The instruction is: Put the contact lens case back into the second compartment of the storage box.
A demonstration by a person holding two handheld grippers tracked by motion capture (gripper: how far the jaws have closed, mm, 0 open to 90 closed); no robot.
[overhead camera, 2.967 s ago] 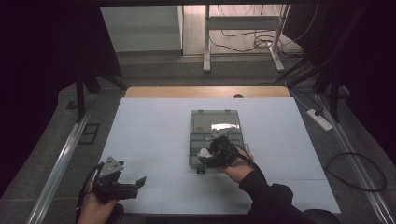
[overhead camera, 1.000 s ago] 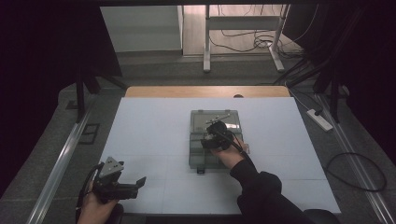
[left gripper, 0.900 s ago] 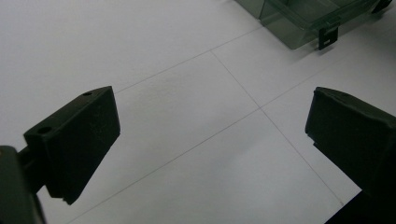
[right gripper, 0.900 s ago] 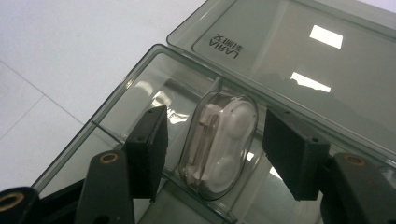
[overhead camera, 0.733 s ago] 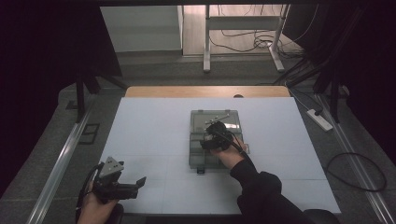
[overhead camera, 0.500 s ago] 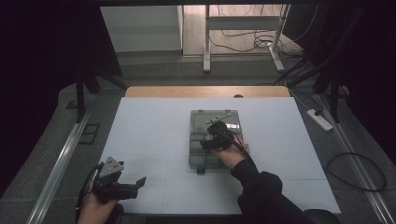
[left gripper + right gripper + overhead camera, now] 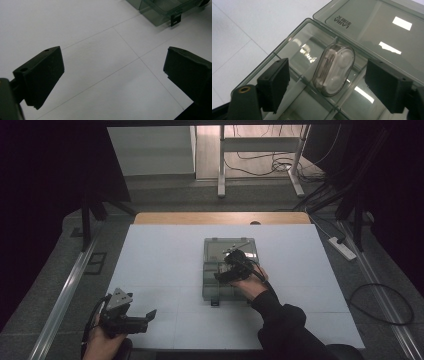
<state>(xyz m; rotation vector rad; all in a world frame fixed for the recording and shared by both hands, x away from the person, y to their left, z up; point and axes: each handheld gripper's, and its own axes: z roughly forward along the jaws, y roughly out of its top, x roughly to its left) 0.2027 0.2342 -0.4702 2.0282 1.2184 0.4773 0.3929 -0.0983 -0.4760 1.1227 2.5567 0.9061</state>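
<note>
Hovering right tool (image 7: 327,82) just opened over oval case (image 7: 333,70) in organizer box (image 7: 216,270), left tool (image 7: 112,82) wide, empty

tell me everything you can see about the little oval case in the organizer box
The oval case is a small capsule with a clear smoky shell; white parts show inside, two of them round. It lies tilted inside the smoky transparent organizer box, leaning across a divider between compartments. The right gripper hovers with its jaws open on either side, not touching the case; they have just been opening.
</note>
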